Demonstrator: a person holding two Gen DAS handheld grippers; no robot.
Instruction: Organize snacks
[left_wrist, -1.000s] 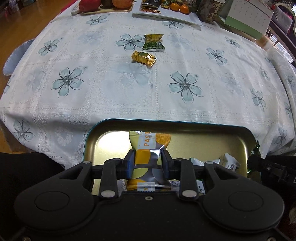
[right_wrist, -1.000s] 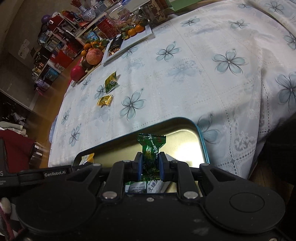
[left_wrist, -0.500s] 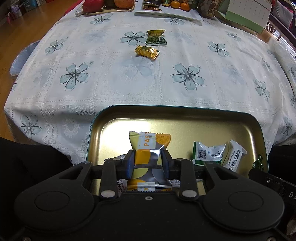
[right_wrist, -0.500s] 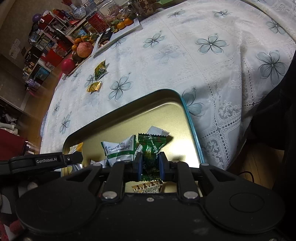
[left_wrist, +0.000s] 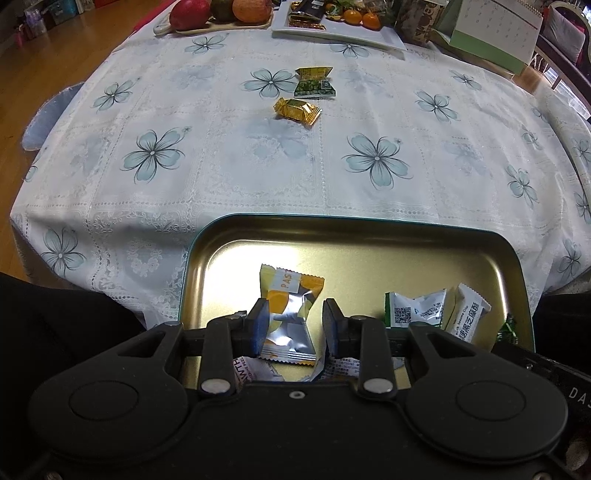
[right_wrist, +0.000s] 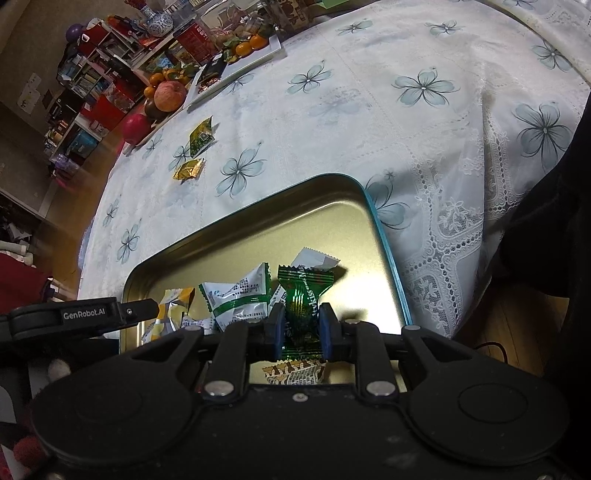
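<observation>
Left gripper (left_wrist: 293, 325) over the gold tray (left_wrist: 369, 236), jaws parted, yellow-silver snack packet (left_wrist: 290, 314) sitting loose between the pads with a gap on the right side, not pinched. Right gripper (right_wrist: 301, 328) jaws clamped on a green candy wrapper (right_wrist: 303, 295), held upright above the tray (right_wrist: 388, 251). Tray sits at near table edge on white floral tablecloth (left_wrist: 221, 155); inside it white-green packets (left_wrist: 413, 310) right of the yellow one, more wrappers under the grippers. Two snacks out on the cloth, well apart from tray: gold candy (left_wrist: 297, 110) and green-gold packet (left_wrist: 314, 83) just beside each other. Fruit board (left_wrist: 221, 14) and white plate (left_wrist: 332, 33) at far edge
</observation>
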